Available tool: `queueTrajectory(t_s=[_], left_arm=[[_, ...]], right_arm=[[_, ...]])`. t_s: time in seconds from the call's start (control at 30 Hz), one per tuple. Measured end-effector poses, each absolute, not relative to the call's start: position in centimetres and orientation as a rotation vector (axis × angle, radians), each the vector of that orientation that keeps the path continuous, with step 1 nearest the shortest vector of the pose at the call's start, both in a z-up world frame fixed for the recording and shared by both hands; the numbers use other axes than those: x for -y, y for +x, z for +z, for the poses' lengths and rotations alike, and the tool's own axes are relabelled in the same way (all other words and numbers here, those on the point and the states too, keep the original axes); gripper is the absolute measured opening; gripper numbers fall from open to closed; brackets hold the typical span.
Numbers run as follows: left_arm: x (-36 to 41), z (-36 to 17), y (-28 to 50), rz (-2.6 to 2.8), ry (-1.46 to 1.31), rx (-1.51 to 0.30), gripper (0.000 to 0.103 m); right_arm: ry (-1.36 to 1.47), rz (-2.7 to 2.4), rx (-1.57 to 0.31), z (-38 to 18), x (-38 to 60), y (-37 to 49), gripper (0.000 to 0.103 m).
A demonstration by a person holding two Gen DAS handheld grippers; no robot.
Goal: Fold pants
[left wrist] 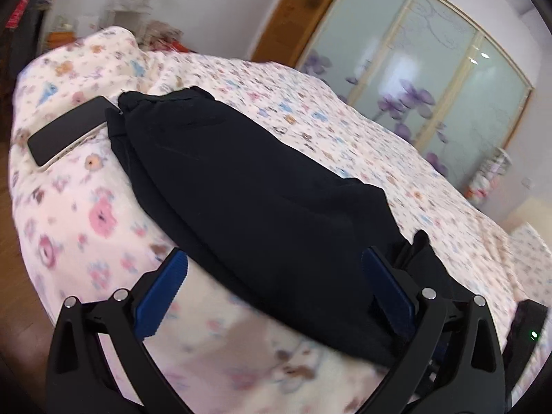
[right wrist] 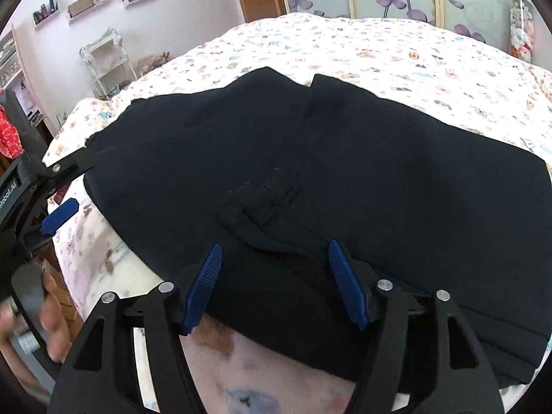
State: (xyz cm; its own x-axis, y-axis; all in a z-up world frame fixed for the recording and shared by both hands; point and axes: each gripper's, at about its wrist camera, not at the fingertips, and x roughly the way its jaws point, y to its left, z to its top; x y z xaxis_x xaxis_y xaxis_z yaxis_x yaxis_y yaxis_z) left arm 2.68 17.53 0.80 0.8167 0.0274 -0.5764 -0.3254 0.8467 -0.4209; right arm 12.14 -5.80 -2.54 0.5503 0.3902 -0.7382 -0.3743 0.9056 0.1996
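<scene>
Black pants (left wrist: 248, 186) lie folded in a long band on a flowered bedspread (left wrist: 86, 227). My left gripper (left wrist: 273, 253) is open wide at the band's near end. Its left pad (left wrist: 165, 293) hangs over bare bedspread and its right pad (left wrist: 386, 293) over the dark cloth, and neither presses on anything. In the right wrist view the pants (right wrist: 379, 172) fill the middle, with a belt loop and seam showing. My right gripper (right wrist: 274, 246) hovers open over their near edge, both blue pads clear of the cloth. The left gripper's blue pad (right wrist: 60, 215) and a hand (right wrist: 51, 310) show at the left.
A black phone (left wrist: 69, 131) lies on the bedspread just left of the pants' far end. Glass wardrobe doors (left wrist: 431, 79) with purple flowers stand behind the bed. A white wire rack (right wrist: 107, 65) and wall shelves are at the far left. The bed edge drops to a wooden floor (left wrist: 13, 258).
</scene>
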Motion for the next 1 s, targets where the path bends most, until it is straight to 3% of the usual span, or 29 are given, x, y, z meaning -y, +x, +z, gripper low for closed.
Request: queueTrajectory(t_s=[0.23,0.53,0.73,1.0], left_arm=[[-24.6,1.3,2.1,0.126,-0.587,-0.667,0.101],[-33.6,-4.0,4.2,-0.055,-1.164,-0.763,0.101],[-33.6,-1.9,5.3,-0.066,-1.104,-0.689,0.101],[-33.9,-3.2,8.2,0.007,-1.134,-0.763,0.101]], right_arm=[[0.044,0.462,-0.826,-2.4,5.9,10.3,0.073],[0.111,0.601,-0.719,-2.4,8.6,7.3,0.078],[0.158,0.645,-0.696,-2.5,9.3,6.9,0.08],[0.152,0.668,-0.679,-2.8,9.2,6.8,0.082]])
